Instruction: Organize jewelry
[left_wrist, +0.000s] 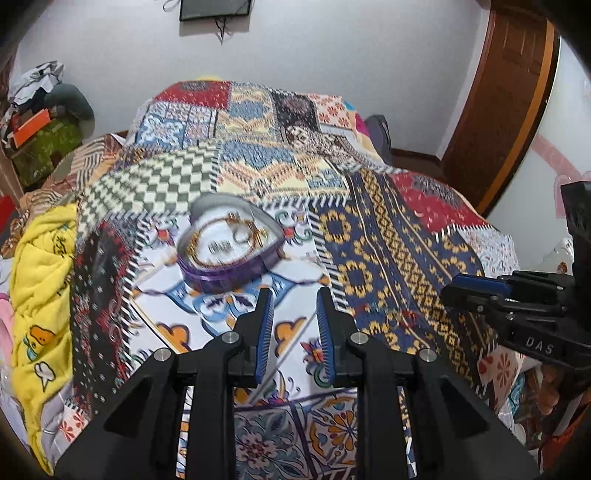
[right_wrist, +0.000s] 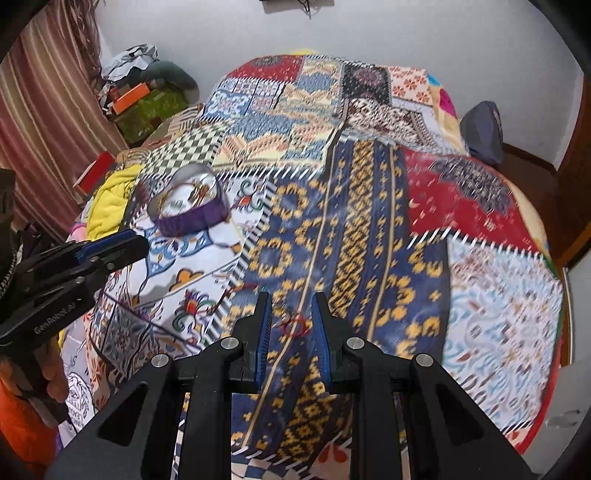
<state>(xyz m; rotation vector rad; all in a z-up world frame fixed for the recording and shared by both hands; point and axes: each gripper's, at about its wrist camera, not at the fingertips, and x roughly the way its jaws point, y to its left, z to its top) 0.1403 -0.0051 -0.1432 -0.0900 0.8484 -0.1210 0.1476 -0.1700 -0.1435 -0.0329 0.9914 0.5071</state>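
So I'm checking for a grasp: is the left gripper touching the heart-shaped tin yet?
Apart. The left wrist view shows the left gripper with patterned quilt visible between its fingertips and the heart-shaped tin.

Bed under bright patchwork quilt fills room. Plain white wall behind; dark frame hung high. Wooden door frame right. Striped curtain left. Cluttered pile in left corner. Yellow blanket at bed's left edge.
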